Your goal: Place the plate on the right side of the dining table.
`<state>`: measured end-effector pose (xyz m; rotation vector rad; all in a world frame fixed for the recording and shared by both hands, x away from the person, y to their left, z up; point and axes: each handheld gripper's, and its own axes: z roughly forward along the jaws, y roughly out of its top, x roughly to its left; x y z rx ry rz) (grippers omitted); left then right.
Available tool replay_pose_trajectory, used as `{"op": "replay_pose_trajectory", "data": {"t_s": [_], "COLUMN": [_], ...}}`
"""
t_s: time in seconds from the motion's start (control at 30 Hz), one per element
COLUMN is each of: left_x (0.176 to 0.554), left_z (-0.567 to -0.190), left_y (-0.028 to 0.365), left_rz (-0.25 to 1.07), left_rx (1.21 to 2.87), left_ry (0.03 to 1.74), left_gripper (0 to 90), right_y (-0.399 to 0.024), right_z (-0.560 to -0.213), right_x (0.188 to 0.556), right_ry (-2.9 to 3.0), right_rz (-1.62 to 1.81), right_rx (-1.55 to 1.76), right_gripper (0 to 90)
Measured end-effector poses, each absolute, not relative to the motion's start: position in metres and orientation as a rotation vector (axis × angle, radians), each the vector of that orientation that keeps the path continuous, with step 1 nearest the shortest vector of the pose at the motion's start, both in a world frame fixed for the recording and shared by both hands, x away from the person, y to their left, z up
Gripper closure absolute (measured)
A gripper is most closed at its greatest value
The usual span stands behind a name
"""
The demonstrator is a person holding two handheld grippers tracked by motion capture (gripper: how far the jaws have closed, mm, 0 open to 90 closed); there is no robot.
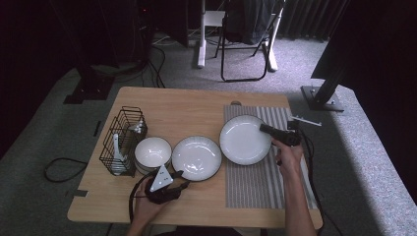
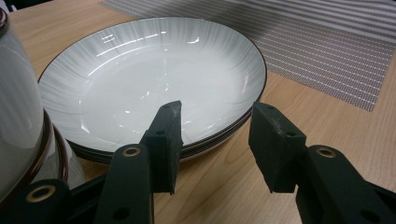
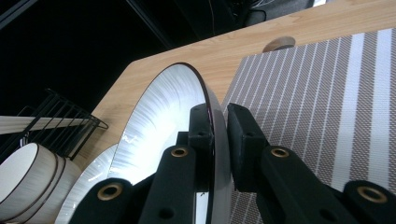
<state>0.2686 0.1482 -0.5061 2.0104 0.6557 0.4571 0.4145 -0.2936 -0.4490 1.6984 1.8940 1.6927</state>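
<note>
Open tongs (image 2: 215, 140) over the white plate's (image 2: 140, 79) near rim

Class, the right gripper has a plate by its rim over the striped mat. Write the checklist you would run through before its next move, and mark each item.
1. Right gripper clamps the plate rim between both jaws: ok.
2. Plate lifted and tilted above the striped mat: ok.
3. Left gripper open, holding nothing: ok.
4. Stacked plates sit apart from the held plate: ok.
5. Free slot in the wire rack: cannot tell.
</note>
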Motion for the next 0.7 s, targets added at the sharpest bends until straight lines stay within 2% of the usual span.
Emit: {"op": "replay_pose_trajectory", "data": {"t_s": [0.7], "left_x": [0.268], "left_z": [-0.507], "left_y": [0.147], "left_rz": [0.455], "left_rx": [2.015], "left_ry": [0.654], "left_gripper": [55.4], "right_y": [-0.316], "right_z": [-0.47], "right_x": [0.409], "right_ry": [1.844], "right_rz": [1.64], "right_rx": [1.769], "right_gripper": [80.5]}}
